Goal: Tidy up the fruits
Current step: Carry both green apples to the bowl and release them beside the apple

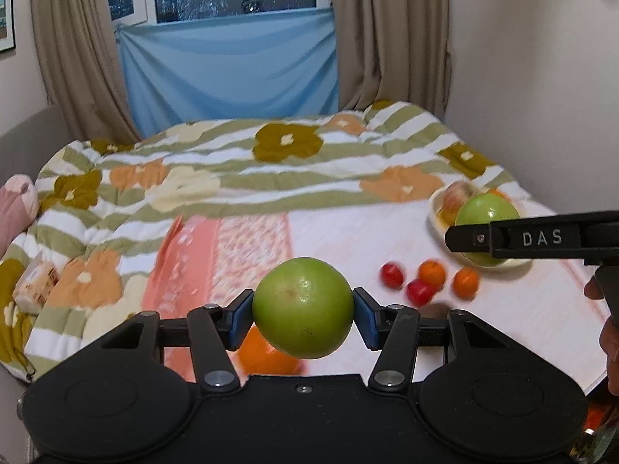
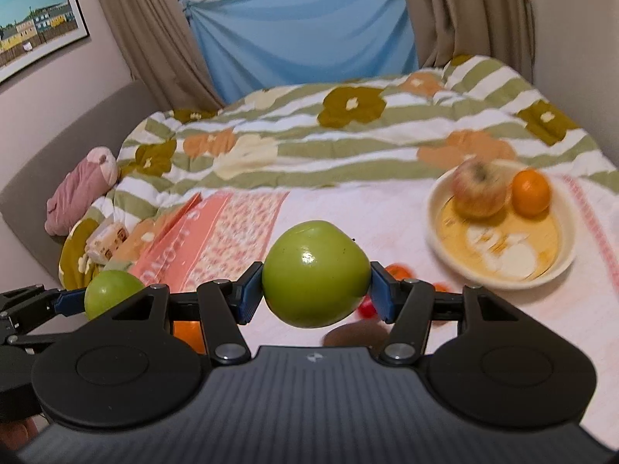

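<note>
My left gripper (image 1: 303,311) is shut on a green apple (image 1: 303,301), held above the white cloth. Under it lies an orange (image 1: 267,357). My right gripper (image 2: 315,280) is shut on a second green apple (image 2: 315,270). In the left wrist view that apple (image 1: 485,208) shows behind the right gripper's black finger (image 1: 541,237), in front of the bowl. The cream bowl (image 2: 433,208) holds a red-yellow apple (image 2: 479,189) and an orange (image 2: 530,192). Small red fruits (image 1: 391,274) and small oranges (image 1: 465,281) lie loose on the cloth.
A floral quilt (image 1: 271,162) covers the bed behind the white cloth (image 1: 348,239). A pink patterned cloth (image 2: 216,239) lies at the left, with a tissue packet (image 2: 104,241) and a pink plush toy (image 2: 81,189) beyond. A wall bounds the right side.
</note>
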`<action>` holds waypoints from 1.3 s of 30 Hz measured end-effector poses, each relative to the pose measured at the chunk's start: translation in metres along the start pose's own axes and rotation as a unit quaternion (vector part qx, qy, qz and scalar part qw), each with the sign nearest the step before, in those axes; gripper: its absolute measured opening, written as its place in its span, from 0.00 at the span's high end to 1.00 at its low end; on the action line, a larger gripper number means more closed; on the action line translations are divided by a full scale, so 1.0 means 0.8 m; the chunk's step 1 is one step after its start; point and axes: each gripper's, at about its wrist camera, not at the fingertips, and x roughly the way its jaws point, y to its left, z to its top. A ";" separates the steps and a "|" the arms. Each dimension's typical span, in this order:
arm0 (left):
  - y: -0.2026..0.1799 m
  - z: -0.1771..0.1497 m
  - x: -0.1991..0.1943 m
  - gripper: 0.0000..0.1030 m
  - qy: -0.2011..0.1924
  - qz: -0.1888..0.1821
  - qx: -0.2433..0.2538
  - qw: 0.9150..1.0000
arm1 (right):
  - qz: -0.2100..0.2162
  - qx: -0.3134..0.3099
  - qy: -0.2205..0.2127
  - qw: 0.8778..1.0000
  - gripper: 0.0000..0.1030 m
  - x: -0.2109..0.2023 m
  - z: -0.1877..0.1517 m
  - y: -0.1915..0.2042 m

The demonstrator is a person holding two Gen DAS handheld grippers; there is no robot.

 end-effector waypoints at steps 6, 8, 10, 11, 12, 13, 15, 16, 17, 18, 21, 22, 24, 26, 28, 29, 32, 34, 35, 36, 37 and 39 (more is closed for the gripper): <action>-0.057 0.041 0.005 0.44 -0.019 -0.017 0.010 1.000 | -0.016 0.002 -0.016 1.000 0.30 -0.031 0.033 -0.068; -0.078 0.056 0.012 0.44 -0.025 -0.029 0.011 0.999 | -0.023 0.002 -0.017 1.000 0.30 -0.036 0.043 -0.091; -0.099 0.067 0.020 0.44 -0.029 -0.038 0.014 0.999 | -0.029 0.002 -0.017 0.999 0.30 -0.041 0.051 -0.116; -0.111 0.073 0.026 0.44 -0.030 -0.043 0.016 0.998 | -0.031 0.001 -0.016 0.999 0.30 -0.042 0.055 -0.128; -0.120 0.078 0.033 0.44 -0.030 -0.048 0.018 0.998 | -0.034 0.000 -0.014 0.999 0.30 -0.042 0.059 -0.139; -0.131 0.083 0.041 0.44 -0.030 -0.053 0.019 0.998 | -0.037 0.000 -0.013 0.999 0.30 -0.043 0.062 -0.152; -0.151 0.092 0.057 0.44 -0.028 -0.063 0.020 0.997 | -0.040 -0.003 -0.009 0.999 0.30 -0.041 0.069 -0.177; -0.161 0.096 0.068 0.44 -0.025 -0.069 0.020 0.997 | -0.043 -0.005 -0.007 0.999 0.30 -0.039 0.072 -0.189; -0.170 0.098 0.077 0.44 -0.020 -0.073 0.020 0.997 | -0.045 -0.007 -0.005 0.999 0.30 -0.036 0.074 -0.200; -0.181 0.101 0.090 0.44 -0.014 -0.075 0.021 0.997 | -0.048 -0.010 -0.003 0.999 0.30 -0.033 0.076 -0.211; -0.206 0.105 0.125 0.44 -0.003 -0.084 0.024 0.996 | -0.052 -0.013 0.007 0.999 0.30 -0.019 0.079 -0.241; -0.213 0.105 0.134 0.44 -0.001 -0.085 0.025 0.996 | -0.053 -0.012 0.011 0.998 0.30 -0.012 0.080 -0.251; -0.227 0.104 0.155 0.44 0.007 -0.088 0.030 0.996 | -0.052 -0.010 0.019 0.998 0.30 0.000 0.080 -0.266; -0.240 0.102 0.179 0.44 0.018 -0.088 0.036 0.995 | -0.050 -0.007 0.026 0.998 0.30 0.013 0.080 -0.282; -0.253 0.097 0.201 0.44 0.031 -0.087 0.045 0.995 | -0.049 -0.009 0.032 0.998 0.30 0.025 0.080 -0.293; -0.259 0.095 0.210 0.44 0.037 -0.085 0.049 0.994 | -0.048 -0.010 0.035 0.998 0.30 0.031 0.079 -0.297; -0.271 0.086 0.235 0.44 0.054 -0.080 0.062 0.993 | -0.042 -0.014 0.046 0.998 0.30 0.049 0.077 -0.307; -0.278 0.080 0.248 0.43 0.064 -0.075 0.071 0.993 | -0.039 -0.016 0.051 0.998 0.30 0.058 0.075 -0.314; -0.280 0.077 0.252 0.44 0.069 -0.073 0.074 0.992 | -0.038 -0.016 0.053 0.998 0.30 0.063 0.075 -0.317; -0.282 0.075 0.256 0.44 0.072 -0.072 0.077 0.992 | -0.037 -0.015 0.054 0.998 0.30 0.066 0.074 -0.319; -0.284 0.072 0.261 0.44 0.077 -0.070 0.080 0.991 | -0.036 -0.014 0.056 0.998 0.30 0.069 0.073 -0.322; -0.287 0.070 0.268 0.43 0.082 -0.067 0.083 0.991 | -0.034 -0.013 0.058 0.998 0.30 0.073 0.073 -0.326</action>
